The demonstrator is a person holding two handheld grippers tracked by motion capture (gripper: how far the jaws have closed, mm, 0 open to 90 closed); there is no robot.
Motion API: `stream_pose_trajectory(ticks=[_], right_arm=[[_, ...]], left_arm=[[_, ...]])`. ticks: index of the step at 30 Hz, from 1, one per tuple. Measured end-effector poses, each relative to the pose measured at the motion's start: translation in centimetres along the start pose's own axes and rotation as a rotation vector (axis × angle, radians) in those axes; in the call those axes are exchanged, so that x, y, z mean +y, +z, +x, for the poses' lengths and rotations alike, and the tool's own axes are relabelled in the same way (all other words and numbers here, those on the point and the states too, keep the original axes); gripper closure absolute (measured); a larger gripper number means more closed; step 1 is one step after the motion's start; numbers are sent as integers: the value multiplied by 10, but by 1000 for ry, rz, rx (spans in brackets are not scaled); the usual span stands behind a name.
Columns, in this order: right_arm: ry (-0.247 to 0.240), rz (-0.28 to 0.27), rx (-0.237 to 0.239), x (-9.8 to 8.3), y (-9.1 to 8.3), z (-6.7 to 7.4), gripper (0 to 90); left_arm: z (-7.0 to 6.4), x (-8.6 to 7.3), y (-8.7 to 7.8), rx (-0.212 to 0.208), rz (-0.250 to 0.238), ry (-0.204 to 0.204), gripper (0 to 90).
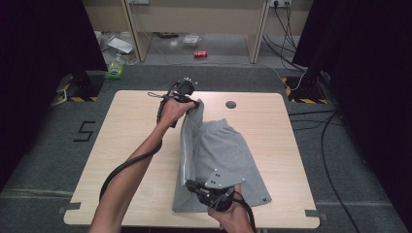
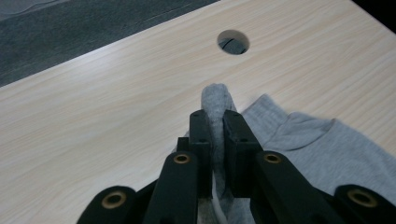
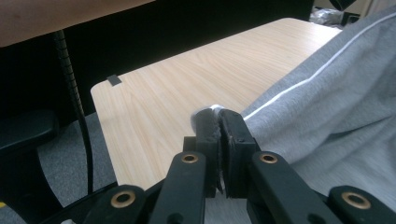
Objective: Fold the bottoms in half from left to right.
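A grey garment (image 1: pixel 228 155) with a white side stripe (image 3: pixel 303 81) lies on the light wooden table (image 1: pixel 136 145), its left edge lifted into a long fold. At the far end of that fold my left gripper (image 1: pixel 194 104) is shut on a bunch of the grey cloth; in the left gripper view the fabric (image 2: pixel 215 95) pokes up between the jaws of the gripper (image 2: pixel 214 116). Near the front edge my right gripper (image 1: pixel 192 185) is shut on the fold's near end. In the right gripper view the cloth (image 3: pixel 336 93) runs off to the right from the pinched jaws of the gripper (image 3: pixel 215 116).
A round cable hole (image 1: pixel 231 104) sits in the table just right of the left gripper. The left half of the table top is bare wood. On the floor beyond lie a green item (image 1: pixel 115 70), a red can (image 1: pixel 200 54) and cables (image 1: pixel 330 145).
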State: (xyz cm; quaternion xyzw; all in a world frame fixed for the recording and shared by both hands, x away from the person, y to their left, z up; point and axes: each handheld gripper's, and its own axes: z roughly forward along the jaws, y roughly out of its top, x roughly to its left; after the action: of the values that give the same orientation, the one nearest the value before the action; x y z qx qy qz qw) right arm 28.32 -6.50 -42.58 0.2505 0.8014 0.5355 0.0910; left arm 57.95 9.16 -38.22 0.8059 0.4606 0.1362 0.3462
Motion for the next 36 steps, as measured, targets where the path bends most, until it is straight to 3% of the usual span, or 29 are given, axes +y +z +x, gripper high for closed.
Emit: stream_pose_trajectory(ticks=[11, 19, 26, 36], right_arm=[[55, -35, -80, -21, -45, -17, 866], [102, -57, -121, -34, -67, -28, 866], [132, -64, -151, -44, -78, -36, 866], [157, -48, -175, -56, -83, -41, 866]], left_arm=[[-38, 15, 32, -28, 12, 12, 827], [-61, 22, 50, -44, 29, 25, 824], [-64, 19, 62, -33, 43, 1, 808], [-68, 14, 76, -59, 44, -25, 789]])
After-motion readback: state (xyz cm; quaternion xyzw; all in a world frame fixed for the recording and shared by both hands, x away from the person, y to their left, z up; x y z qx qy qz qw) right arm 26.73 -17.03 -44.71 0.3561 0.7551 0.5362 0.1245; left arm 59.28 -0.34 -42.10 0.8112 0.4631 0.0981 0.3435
